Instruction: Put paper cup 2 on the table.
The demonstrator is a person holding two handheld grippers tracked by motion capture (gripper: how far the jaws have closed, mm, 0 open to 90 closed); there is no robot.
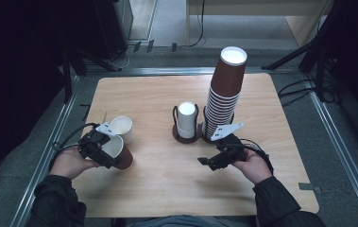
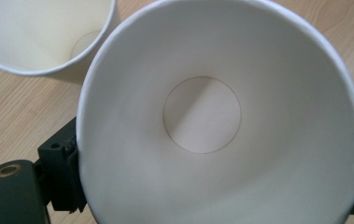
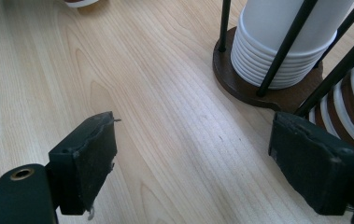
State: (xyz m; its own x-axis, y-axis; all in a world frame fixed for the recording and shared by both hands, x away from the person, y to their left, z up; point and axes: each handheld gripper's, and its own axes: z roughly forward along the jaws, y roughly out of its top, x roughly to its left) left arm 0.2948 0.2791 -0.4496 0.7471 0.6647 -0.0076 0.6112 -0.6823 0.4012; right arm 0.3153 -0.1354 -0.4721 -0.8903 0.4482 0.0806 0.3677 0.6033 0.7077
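A brown cup (image 1: 120,152) with a white inside is held by the left hand-held gripper (image 1: 102,150) near the left edge of the counter (image 1: 167,189). The cup is tipped on its side, its mouth turned toward the person and its base pointing away and to the right. In the left gripper view the cup (image 2: 221,116) is seen from the mouth down to its round bottom, and the black jaws are pressed against its outer wall on either side, so the left hand-held gripper (image 2: 219,179) is clenched on it. Whether the cup touches the counter cannot be told.

Just beyond it a white cup (image 1: 122,127) is seen, close against the brown one; its rim and inside (image 2: 39,32) appear at the upper left of the left gripper view.

The right hand-held gripper (image 1: 209,162) is held low over the counter, right of centre, just in front of the holders. In the right gripper view its jaws are spread wide with bare wood between them, so the right hand-held gripper (image 3: 202,163) is released and nothing is gripped.

At the middle of the counter a short stack of white cups (image 1: 186,120) is kept in a black wire holder (image 1: 175,124) on a round brown base (image 3: 244,91). Right beside it a tall stack of brown cups (image 1: 224,94) rises, leaning slightly to the right at the top.
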